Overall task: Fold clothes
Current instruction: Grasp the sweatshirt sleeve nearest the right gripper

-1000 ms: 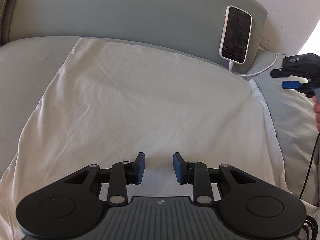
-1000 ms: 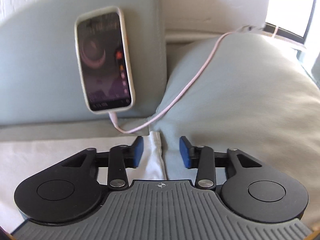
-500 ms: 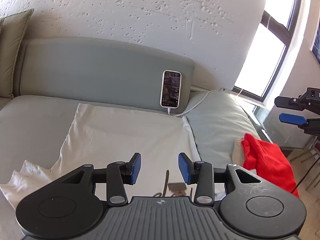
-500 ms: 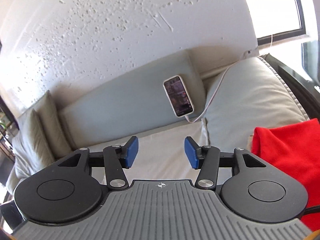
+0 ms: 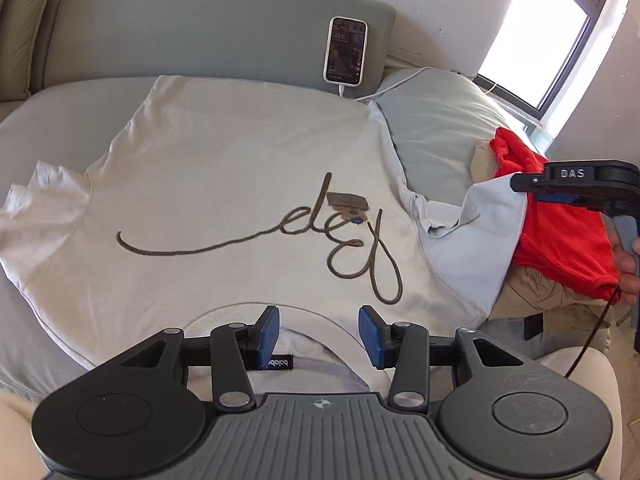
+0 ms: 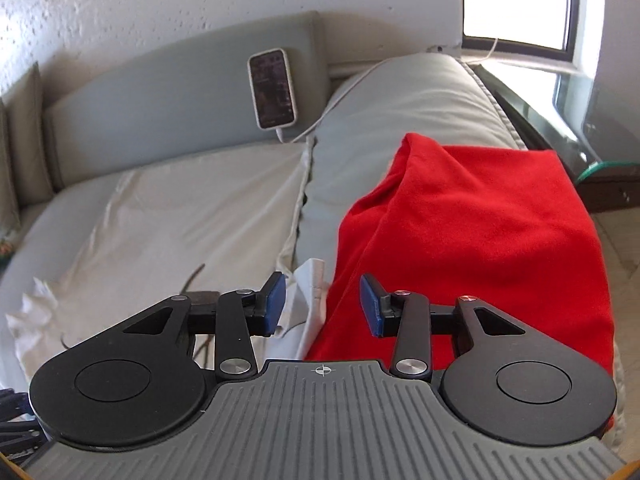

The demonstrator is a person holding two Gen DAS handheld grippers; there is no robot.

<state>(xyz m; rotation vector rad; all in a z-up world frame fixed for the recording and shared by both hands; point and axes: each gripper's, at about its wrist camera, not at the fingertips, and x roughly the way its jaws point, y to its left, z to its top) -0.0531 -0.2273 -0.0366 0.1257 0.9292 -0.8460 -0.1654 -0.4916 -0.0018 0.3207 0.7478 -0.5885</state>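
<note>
A white T-shirt [image 5: 224, 184] lies spread front-up on the grey sofa seat, with dark script lettering [image 5: 340, 236] across it and its collar [image 5: 320, 320] nearest me. My left gripper [image 5: 319, 334] hovers open over the collar, holding nothing. A red garment [image 6: 480, 232] is heaped to the right of the shirt [image 6: 180, 208]. My right gripper [image 6: 322, 304] hangs above the red garment's left edge. Its jaws are closing, with no cloth pinched between them. In the left wrist view the right gripper [image 5: 560, 194] shows side-on over the red garment [image 5: 560, 240].
A phone [image 5: 346, 50] leans on the sofa back with a white cable [image 5: 384, 90] running right. A grey cushion [image 5: 436, 128] sits between shirt and window. Khaki clothing [image 5: 536, 300] lies under the red garment. A person's hand [image 5: 626, 268] holds the right gripper.
Both grippers have drawn back from the sofa back toward the seat's front and risen. The shirt's lettering and collar and the red garment have come into view. The left jaws stand wider than before.
</note>
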